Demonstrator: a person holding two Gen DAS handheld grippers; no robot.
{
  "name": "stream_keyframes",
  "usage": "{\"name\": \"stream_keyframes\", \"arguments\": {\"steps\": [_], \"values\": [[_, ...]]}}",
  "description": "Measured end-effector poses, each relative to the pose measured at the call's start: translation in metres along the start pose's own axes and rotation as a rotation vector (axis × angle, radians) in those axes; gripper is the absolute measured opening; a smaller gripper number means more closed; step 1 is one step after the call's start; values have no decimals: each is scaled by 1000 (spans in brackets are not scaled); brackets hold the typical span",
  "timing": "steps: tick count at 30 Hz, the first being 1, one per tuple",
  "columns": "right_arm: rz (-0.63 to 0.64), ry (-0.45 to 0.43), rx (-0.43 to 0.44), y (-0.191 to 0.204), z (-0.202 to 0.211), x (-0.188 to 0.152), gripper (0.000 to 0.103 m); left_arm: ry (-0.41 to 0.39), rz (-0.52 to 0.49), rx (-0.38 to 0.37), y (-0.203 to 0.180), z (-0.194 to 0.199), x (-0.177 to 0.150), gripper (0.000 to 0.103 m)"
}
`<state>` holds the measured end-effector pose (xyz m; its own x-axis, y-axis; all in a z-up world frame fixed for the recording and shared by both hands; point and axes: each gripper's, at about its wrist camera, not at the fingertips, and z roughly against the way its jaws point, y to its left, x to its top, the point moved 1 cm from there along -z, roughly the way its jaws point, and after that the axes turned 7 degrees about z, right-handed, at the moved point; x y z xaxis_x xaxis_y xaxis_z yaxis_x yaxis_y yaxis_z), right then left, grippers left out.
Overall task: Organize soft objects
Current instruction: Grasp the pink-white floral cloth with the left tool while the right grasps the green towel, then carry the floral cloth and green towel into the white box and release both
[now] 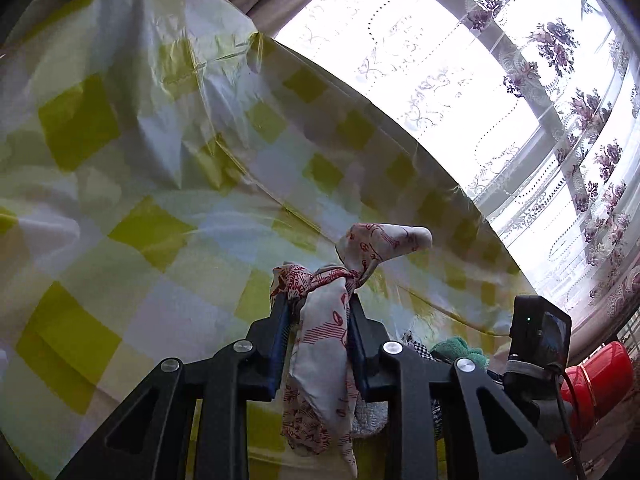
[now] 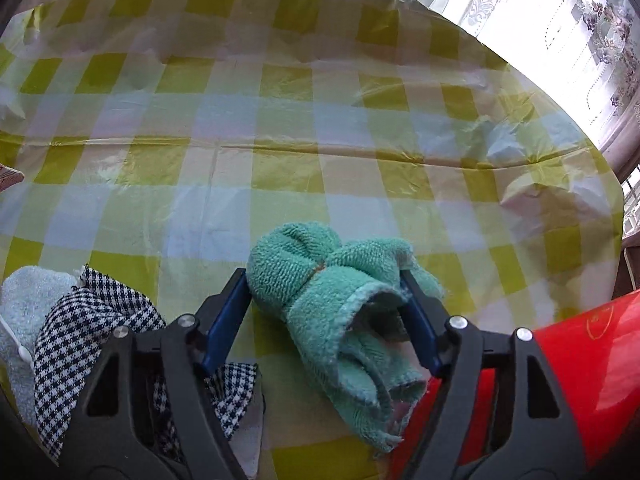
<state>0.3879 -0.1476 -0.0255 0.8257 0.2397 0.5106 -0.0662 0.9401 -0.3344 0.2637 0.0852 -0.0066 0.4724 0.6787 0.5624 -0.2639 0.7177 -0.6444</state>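
My left gripper (image 1: pixel 318 300) is shut on a knotted white cloth with red print (image 1: pixel 324 344) and holds it up above the table; its ends hang below the fingers. My right gripper (image 2: pixel 324 280) holds a knotted green terry towel (image 2: pixel 336 300) between its blue pads, low over the yellow-checked tablecloth (image 2: pixel 280 140). The green towel also shows in the left wrist view (image 1: pixel 456 350) beside the right gripper's camera (image 1: pixel 540 336).
A black-and-white houndstooth cloth (image 2: pixel 92 332) and a pale blue towel (image 2: pixel 24 308) lie at the table's near left. A red container (image 2: pixel 580 368) stands at the right, also in the left wrist view (image 1: pixel 600 376). Lace curtains (image 1: pixel 520 100) hang behind the table.
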Motion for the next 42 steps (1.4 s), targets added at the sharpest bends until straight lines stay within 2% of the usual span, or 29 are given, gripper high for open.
{"name": "stream_keyframes", "arguments": {"steps": [6, 13, 17, 20, 22, 25, 28, 32, 38, 42], "values": [[-6, -11, 72, -1, 3, -8, 65, -5, 7, -4, 2, 1, -1, 28], [30, -66, 227, 9, 26, -25, 64, 11, 29, -24, 5, 1, -2, 28], [55, -67, 307, 18, 39, -41, 64, 95, 33, -13, 8, -15, -7, 28], [87, -79, 324, 25, 46, -49, 64, 178, 24, 30, 12, -30, -12, 28], [106, -86, 325, 30, 49, -54, 64, 228, 43, 15, 15, -34, -17, 26], [111, -94, 353, 33, 59, -64, 64, 267, 24, 8, 12, -23, -25, 25], [110, -106, 381, 33, 70, -79, 64, 275, -18, 8, 7, -2, -39, 24], [99, -120, 419, 25, 86, -106, 64, 241, -53, 34, 8, 31, -59, 23], [48, -188, 448, 1, 115, -143, 64, 37, -25, 63, 15, 87, -56, 22], [4, -261, 443, -22, 139, -157, 64, -19, -22, 74, 17, 105, -57, 23]]}}
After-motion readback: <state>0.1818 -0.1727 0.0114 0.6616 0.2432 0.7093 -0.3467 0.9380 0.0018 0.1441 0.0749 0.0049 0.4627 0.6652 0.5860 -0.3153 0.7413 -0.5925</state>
